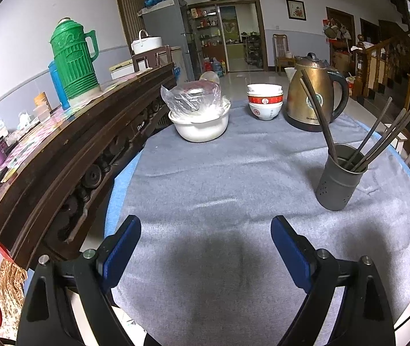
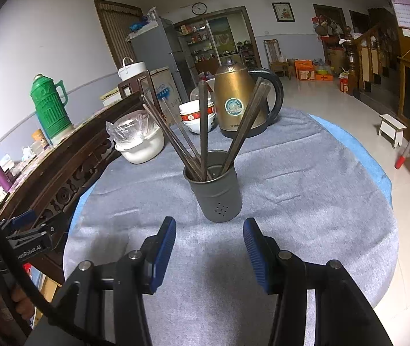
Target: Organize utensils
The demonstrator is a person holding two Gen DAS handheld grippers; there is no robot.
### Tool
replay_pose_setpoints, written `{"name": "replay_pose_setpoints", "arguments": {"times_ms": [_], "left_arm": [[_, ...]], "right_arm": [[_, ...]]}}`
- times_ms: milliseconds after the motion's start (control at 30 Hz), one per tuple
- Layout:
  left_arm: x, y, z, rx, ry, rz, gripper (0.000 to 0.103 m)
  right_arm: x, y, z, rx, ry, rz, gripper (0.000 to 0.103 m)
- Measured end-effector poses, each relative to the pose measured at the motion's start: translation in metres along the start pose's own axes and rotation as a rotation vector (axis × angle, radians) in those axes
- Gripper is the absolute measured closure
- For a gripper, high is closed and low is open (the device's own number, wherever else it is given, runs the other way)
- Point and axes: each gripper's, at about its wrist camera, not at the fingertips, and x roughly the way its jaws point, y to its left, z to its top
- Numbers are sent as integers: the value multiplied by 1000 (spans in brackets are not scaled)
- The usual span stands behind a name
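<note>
A dark grey metal utensil holder [image 2: 215, 186] stands upright on the grey tablecloth [image 2: 291, 201], with several dark chopsticks [image 2: 203, 127] leaning out of it. In the left wrist view the holder [image 1: 340, 177] is at the right with chopsticks [image 1: 383, 137] fanning out. My right gripper [image 2: 209, 227] is open and empty, just in front of the holder. My left gripper [image 1: 206, 226] is open and empty over bare cloth, left of the holder.
A brass kettle [image 2: 239, 103], stacked red and white bowls [image 1: 264, 101] and a white pot with a plastic bag [image 1: 200, 115] stand at the far side. A dark wooden sideboard [image 1: 69, 155] with a green thermos [image 1: 73, 57] runs along the left.
</note>
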Motion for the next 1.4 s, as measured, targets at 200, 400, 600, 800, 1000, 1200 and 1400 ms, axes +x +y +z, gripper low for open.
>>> {"name": "replay_pose_setpoints", "arguments": {"times_ms": [200, 400, 600, 800, 1000, 1200, 1400], "left_arm": [[-6, -4, 3, 11, -20, 13, 11], [-10, -13, 7, 30, -23, 27, 11], [-13, -24, 10, 50, -24, 38, 11], [-18, -37, 13, 79, -37, 31, 11], [-24, -45, 17, 97, -51, 24, 11], [-30, -48, 21, 102, -63, 15, 11], [-34, -48, 22, 102, -71, 6, 11]], "right_arm": [[-4, 2, 2, -4, -15, -2, 50], [-2, -3, 1, 5, -10, -7, 50], [-5, -14, 1, 25, -17, -11, 50], [-12, -23, 3, 40, -37, -13, 50], [-20, -23, 6, 22, -61, -28, 48], [-22, -20, 8, 4, -68, -39, 48], [-21, -18, 8, 1, -66, -35, 48]]}}
